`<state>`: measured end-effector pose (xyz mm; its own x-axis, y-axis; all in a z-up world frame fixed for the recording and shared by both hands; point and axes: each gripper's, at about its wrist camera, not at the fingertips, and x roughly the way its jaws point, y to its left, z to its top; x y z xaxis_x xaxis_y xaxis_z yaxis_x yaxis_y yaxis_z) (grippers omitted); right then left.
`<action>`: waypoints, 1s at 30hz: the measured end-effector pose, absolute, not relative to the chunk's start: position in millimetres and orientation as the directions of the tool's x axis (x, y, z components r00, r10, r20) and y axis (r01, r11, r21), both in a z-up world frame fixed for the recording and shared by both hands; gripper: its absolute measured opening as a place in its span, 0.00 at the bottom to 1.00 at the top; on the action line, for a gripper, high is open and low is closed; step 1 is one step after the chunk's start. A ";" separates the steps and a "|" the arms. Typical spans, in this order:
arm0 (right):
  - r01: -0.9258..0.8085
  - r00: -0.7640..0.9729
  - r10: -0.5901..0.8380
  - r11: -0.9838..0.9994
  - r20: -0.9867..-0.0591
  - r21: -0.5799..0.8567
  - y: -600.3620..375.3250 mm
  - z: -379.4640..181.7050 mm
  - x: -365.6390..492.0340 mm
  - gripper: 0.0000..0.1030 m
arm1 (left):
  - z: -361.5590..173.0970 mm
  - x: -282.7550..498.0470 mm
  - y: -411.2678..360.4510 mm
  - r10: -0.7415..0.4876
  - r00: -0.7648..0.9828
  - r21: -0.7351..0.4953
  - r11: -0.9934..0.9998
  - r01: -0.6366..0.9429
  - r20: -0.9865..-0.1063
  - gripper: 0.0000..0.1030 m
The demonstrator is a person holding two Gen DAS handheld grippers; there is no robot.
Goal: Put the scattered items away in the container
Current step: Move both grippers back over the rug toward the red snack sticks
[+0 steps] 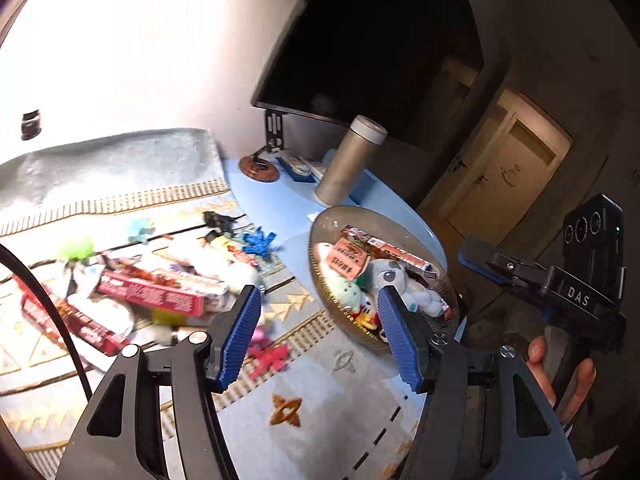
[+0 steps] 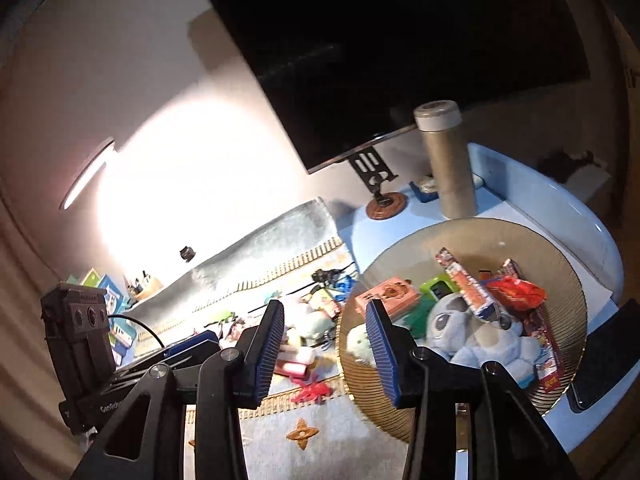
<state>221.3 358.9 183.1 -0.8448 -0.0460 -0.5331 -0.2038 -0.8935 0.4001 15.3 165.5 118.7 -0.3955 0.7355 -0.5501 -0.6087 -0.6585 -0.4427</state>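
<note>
Blue tbl point(image 1: 288, 204), patterned mat point(image 1: 320, 412), dark TV point(image 1: 376, 40).

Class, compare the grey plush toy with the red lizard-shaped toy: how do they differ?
The grey plush toy lies inside the ribbed bowl; the red lizard toy lies outside it on the patterned mat. The plush is bulkier; the lizard is flat and thin. Neither is held.
</note>
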 end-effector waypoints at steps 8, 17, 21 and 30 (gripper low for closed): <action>-0.059 -0.825 -0.158 -0.931 -0.543 0.361 267.7 142.5 196.7 0.69 | 86.1 12.4 33.4 0.573 -0.574 -0.484 -0.814 -0.321 -0.584 0.57; -0.049 -0.692 -0.239 -0.926 -0.682 0.375 218.0 51.7 143.6 0.69 | 29.2 -3.1 -20.4 0.492 -0.568 -0.513 -0.847 -0.138 -0.660 0.57; -0.018 -0.663 -0.219 -0.951 -0.716 0.307 201.1 46.4 129.3 0.69 | 11.8 -9.8 -24.1 0.471 -0.574 -0.504 -0.856 -0.114 -0.670 0.57; 0.075 -0.592 -0.208 -0.976 -0.779 0.204 153.4 42.7 62.1 0.69 | 3.9 -15.3 -49.7 0.470 -0.593 -0.537 -0.840 -0.074 -0.653 0.57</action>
<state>62.1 153.4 42.7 -0.5916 -0.2083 -0.7789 0.0754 -0.9761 0.2038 -15.3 -49.7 3.9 -0.5934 0.4701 -0.6534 -0.0739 -0.8401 -0.5374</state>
